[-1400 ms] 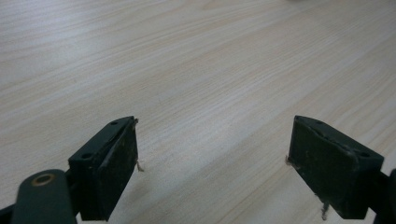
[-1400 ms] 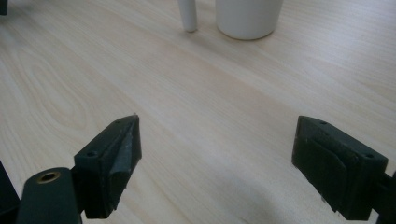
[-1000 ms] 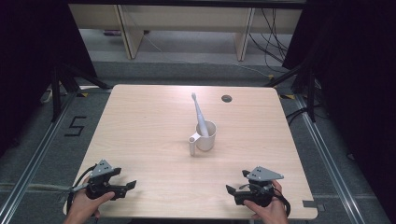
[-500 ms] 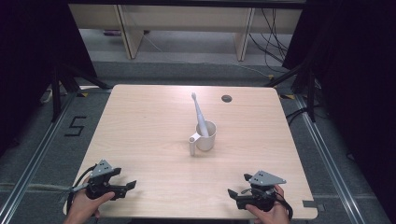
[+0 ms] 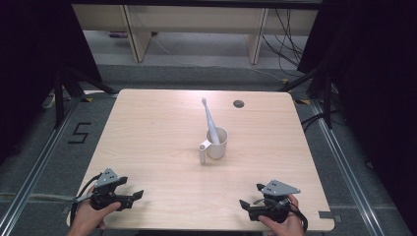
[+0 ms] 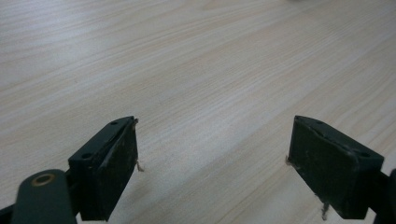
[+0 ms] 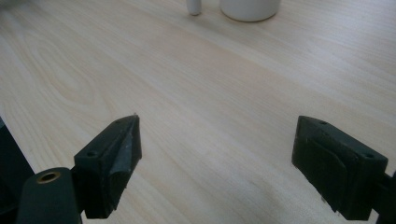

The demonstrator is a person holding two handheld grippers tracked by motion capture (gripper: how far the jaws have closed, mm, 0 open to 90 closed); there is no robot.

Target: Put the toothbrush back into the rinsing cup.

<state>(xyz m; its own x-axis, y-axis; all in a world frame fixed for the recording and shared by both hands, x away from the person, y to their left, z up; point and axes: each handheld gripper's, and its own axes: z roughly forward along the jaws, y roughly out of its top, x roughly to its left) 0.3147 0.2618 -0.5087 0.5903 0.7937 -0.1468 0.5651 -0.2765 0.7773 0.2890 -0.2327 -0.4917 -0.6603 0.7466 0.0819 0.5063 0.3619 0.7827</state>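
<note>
- Left tongs point(image 5: 135, 196): held low over the near left corner of the worktop point(image 5: 157, 128), jaws spread wide with nothing between them. The left gripper view shows bare wood grain in the gap.
- Right tongs point(image 5: 244, 204): held low over the near right edge of the worktop, jaws likewise spread wide and empty. In the right gripper view they point towards the cup point(image 7: 250, 8) and the small white cap point(image 7: 194, 6) beside it.
- Objects: a white cup point(image 5: 217, 143) stands upright near the middle of the worktop, well apart from both tongs. A white toothbrush point(image 5: 210, 119) stands in it, leaning back and to the left, head uppermost. A small white cap point(image 5: 202, 153) stands just beside the cup on its near left side; whether the two touch cannot be determined.
- Hazard, tipping: the toothbrush rises well above the rim, so the cup is probably top-heavy. A sideways push on the handle could overturn it.
- Hazard, collision: the cap stands on the line of approach from the near side. Low-travelling tongs could knock it over or send it rolling.
- Hazard, slip: the toothbrush handle looks smooth and tapered; a loose grip may let it slide.
- Markings: no brand or label is legible on the cup, toothbrush or cap. A "5" point(image 5: 79, 132) is marked on the floor to the left of the worktop.
</note>
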